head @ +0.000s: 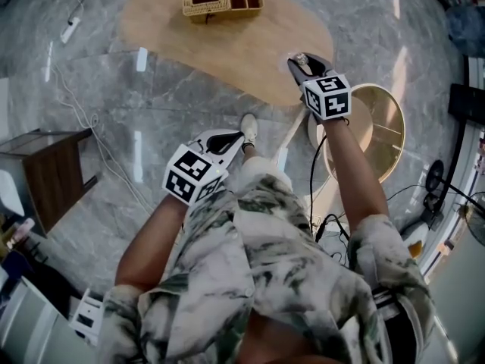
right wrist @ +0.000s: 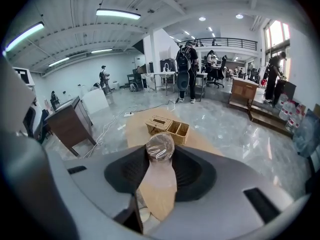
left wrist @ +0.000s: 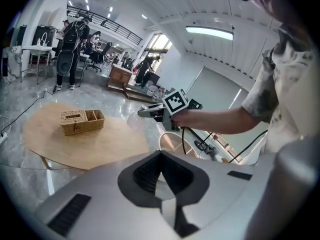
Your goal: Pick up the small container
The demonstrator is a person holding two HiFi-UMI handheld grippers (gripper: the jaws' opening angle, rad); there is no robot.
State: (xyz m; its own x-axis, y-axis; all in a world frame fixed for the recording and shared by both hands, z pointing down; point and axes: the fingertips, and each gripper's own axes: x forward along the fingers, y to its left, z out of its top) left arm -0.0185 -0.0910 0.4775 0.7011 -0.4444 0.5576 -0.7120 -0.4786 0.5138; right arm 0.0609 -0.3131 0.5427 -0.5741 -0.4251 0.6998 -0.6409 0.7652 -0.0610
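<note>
The small container [right wrist: 160,145] is a clear tub with a round, crinkly transparent top. It sits between the tips of my right gripper [right wrist: 159,160], which is shut on it and holds it in the air above the near edge of the oval wooden table [head: 227,48]. In the head view the container [head: 301,57] shows at the tip of that gripper [head: 301,65]. My left gripper [head: 232,137] hangs lower and nearer to the body, over the floor. Its jaws meet at the tip with nothing in them [left wrist: 160,155]. From the left gripper view, the right gripper [left wrist: 144,112] appears off to the right of the table.
A wicker basket with compartments [head: 222,1] stands on the far part of the table. A round gold side table [head: 386,123] stands at the right, with cables [head: 326,222] beside it. A dark wooden cabinet [head: 45,165] stands at the left. People [right wrist: 186,66] stand far off in the hall.
</note>
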